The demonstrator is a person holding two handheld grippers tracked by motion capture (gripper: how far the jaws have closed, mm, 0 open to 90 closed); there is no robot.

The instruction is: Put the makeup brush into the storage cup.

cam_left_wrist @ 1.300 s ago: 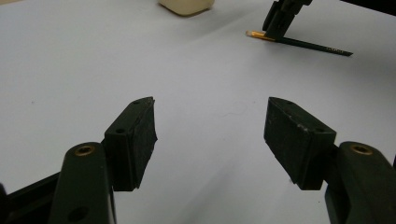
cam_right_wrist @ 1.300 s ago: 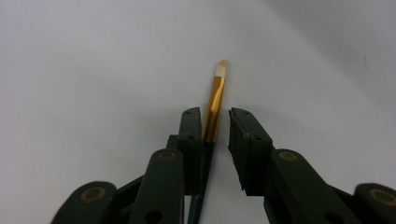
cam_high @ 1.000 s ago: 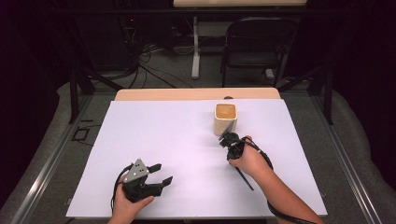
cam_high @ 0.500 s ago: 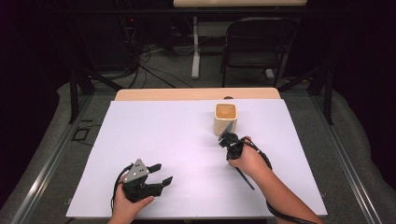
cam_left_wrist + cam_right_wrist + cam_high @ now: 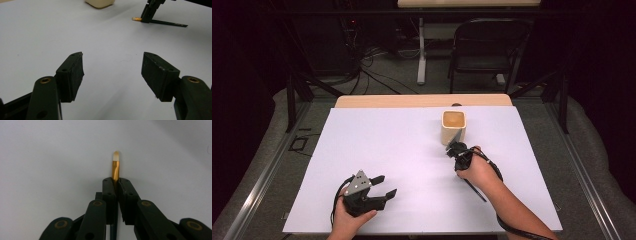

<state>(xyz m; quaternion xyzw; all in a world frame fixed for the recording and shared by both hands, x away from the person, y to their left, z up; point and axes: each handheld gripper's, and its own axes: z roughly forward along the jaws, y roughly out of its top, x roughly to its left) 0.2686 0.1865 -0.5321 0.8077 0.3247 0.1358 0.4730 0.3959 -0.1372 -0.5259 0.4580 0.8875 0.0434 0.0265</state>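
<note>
So the right tongs [image 5: 115, 186] are clamped down on a paintbrush [image 5: 115, 168] — they've just been closing, and now the pads squeeze the gold metal band right behind the pale bristle tip, which pokes out past the jaws. From the left gripper view you can see the same brush [image 5: 163, 22] lying low on the white table [image 5: 50, 37], its dark handle trailing off to one side and the tongs gripping it near the bristle end.

In the high view, the right tongs [image 5: 455, 148] sit just in front of a small tan cup [image 5: 453, 126], close to it but I can't tell if they touch. The brush handle [image 5: 475, 190] runs back under the hand toward the near edge of the table [image 5: 387, 135], resting on the surface.

The left tongs [image 5: 112, 72] are wide open with nothing between them — just bare white table under the pads. In the high view they [image 5: 384, 187] are down at the near left part of the table, well apart from the cup and the brush, held level in the person's left hand [image 5: 347, 217].

Beyond the far edge of the table there's a dark folding chair [image 5: 489, 47].
</note>
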